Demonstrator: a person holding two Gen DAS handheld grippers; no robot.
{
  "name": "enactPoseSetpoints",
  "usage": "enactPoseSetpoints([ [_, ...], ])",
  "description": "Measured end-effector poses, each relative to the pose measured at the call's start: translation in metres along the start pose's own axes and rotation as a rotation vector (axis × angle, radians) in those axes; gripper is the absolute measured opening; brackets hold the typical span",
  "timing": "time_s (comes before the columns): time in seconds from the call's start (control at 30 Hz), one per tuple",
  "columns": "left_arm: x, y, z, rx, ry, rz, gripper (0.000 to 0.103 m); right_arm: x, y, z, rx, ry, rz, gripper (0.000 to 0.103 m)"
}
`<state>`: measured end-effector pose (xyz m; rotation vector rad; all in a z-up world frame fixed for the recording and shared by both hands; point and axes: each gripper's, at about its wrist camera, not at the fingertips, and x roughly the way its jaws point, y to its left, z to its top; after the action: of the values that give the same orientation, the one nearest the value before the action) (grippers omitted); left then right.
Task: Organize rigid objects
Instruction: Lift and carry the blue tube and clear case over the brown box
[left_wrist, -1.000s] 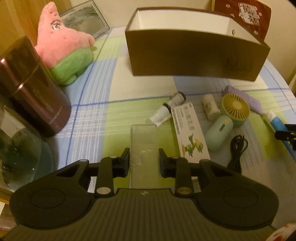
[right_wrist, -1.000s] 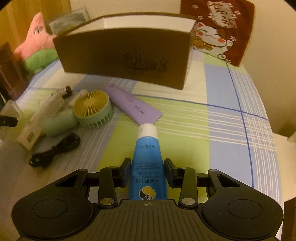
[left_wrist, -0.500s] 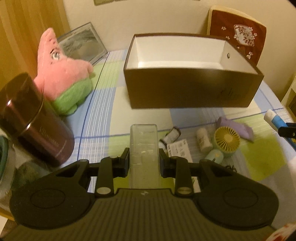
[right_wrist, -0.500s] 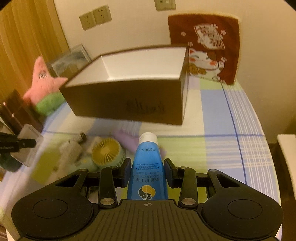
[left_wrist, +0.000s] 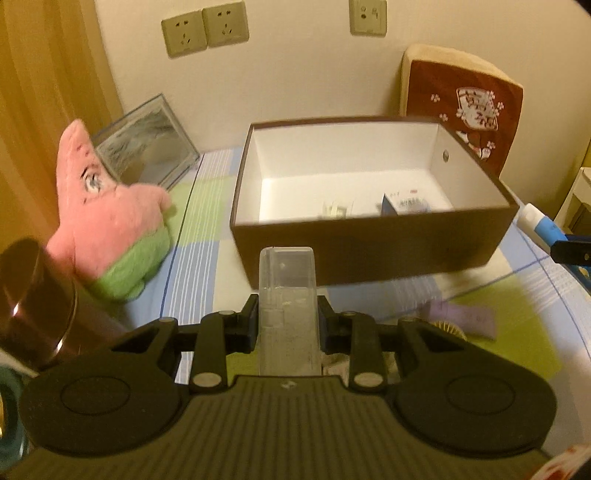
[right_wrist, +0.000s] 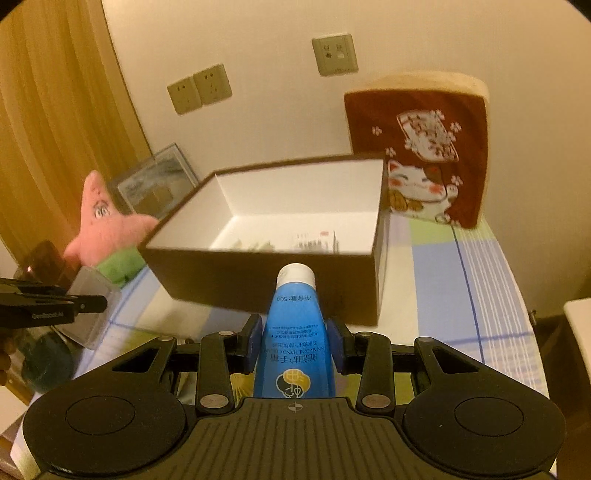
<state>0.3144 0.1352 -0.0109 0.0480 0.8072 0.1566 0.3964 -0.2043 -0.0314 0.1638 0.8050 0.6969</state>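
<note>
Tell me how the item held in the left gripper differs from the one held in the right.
The clear plastic case in the left gripper is see-through, boxy and unprinted; the blue tube in the right gripper is opaque, with a white cap and printed text. The case has squared corners, while the tube narrows toward its cap. Both are clamped between the fingers, pointing toward the brown box.
</note>
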Motion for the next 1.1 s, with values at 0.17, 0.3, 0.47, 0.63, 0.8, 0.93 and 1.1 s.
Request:
enactPoseSetpoints([
  [0.17,0.008,-0.002,0.029,0.026,-0.037,0.000,0.028,0.008,0.000,0.023,0.006,-0.043,0.003,0.038],
  [0.3,0.019,-0.003,0.057,0.036,-0.063,-0.004,0.028,0.020,-0.002,0.045,0.010,-0.070,0.001,0.038],
  [0.47,0.039,-0.001,0.088,0.044,-0.072,-0.005,0.028,0.042,-0.003,0.072,0.013,-0.091,-0.011,0.038],
  [0.63,0.065,0.002,0.111,0.046,-0.049,-0.007,0.028,0.066,-0.008,0.093,0.022,-0.096,-0.042,0.038],
  [0.8,0.095,0.000,0.125,0.060,-0.011,-0.002,0.028,0.092,-0.017,0.107,0.042,-0.071,-0.079,0.038],
  [0.93,0.117,-0.003,0.132,0.081,0.015,0.007,0.028,0.114,-0.025,0.113,0.050,-0.040,-0.116,0.038],
  [1.1,0.142,-0.006,0.135,0.091,0.042,0.008,0.028,0.139,-0.031,0.116,0.036,-0.002,-0.159,0.038],
])
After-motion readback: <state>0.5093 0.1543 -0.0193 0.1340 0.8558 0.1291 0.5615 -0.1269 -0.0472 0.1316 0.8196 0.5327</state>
